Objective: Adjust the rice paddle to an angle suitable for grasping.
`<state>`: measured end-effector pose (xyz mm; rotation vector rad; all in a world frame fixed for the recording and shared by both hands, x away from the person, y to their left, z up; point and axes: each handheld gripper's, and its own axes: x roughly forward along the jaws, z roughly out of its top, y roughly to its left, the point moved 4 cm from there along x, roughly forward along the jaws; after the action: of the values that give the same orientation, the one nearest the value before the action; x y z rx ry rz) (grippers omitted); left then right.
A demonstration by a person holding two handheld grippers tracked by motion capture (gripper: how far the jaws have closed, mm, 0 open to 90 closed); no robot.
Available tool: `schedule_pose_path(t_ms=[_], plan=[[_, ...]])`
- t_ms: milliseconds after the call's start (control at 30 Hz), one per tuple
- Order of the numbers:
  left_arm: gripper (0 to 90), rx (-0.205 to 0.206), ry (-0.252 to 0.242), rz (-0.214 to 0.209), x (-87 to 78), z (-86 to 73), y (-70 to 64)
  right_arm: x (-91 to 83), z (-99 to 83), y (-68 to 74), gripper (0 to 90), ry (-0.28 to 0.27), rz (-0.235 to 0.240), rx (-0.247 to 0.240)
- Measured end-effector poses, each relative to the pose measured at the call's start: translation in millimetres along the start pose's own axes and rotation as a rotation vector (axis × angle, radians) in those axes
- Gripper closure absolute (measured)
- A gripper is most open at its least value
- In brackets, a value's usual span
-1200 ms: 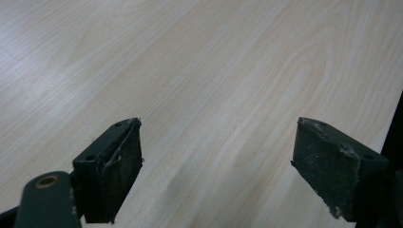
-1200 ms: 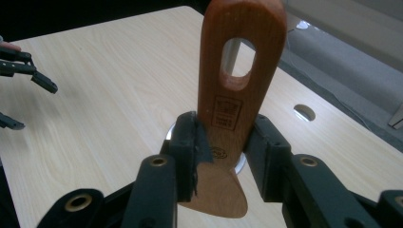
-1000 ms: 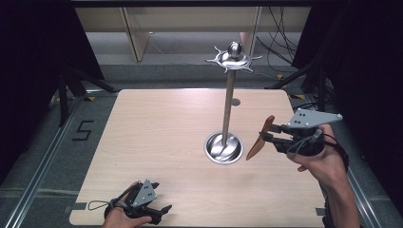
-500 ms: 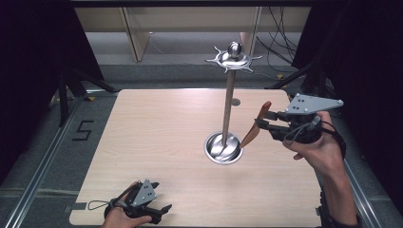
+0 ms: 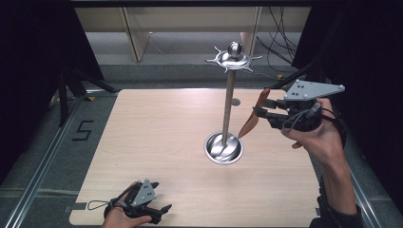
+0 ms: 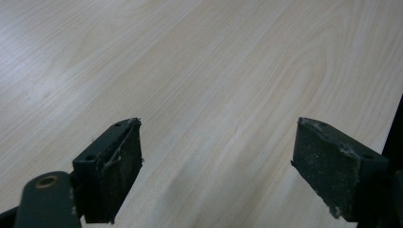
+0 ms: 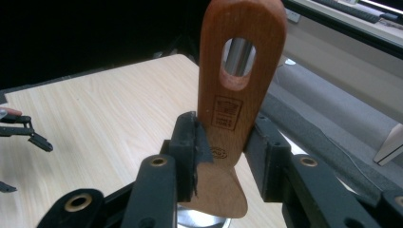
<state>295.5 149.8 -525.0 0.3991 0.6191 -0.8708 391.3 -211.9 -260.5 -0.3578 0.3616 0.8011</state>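
High view: from above the near edge, facing forward and down over the whole desk point(image 5: 157, 142). Left gripper view: very close to bare desktop point(image 6: 214, 85). Right gripper view: close, raised, facing across the same desk point(image 7: 95, 118).

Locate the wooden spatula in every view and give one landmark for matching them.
High view: wooden spatula right of centre, slanting down toward the stand's base.
Left gripper view: not in it.
Right gripper view: spatula centre, between the fingers.
Shared landmark: the metal stand's pole, seen through the spatula's hole.
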Motion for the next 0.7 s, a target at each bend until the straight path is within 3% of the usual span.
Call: schedule_pose_path(t_ms=[67,300,367,400,700], plan=[[16.1,-0.002,0.007,-0.016,-0.8,0.1,-0.9,-0.8,2.7,-1.1,66.8,-0.001,0.004,-0.003],[16.1,0.002,0.004,-0.006,-0.1,0.0,0.0,-1.7,10.2,-6.9,66.8,-0.011,-0.007,-0.003],[16.1,-0.008,0.005,-0.008,0.2,-0.1,-0.8,0.1,13.9,-7.2,66.8,-0.016,-0.016,0.021],[16.1,0.003,0.005,-0.006,-0.2,-0.2,0.0,0.4,15.1,-9.2,66.8,-0.014,-0.009,0.0],[16.1,0.002,0.007,-0.001,-0.9,0.0,0.0,7.9,29.1,-11.0,66.8,-0.008,0.003,0.003]])
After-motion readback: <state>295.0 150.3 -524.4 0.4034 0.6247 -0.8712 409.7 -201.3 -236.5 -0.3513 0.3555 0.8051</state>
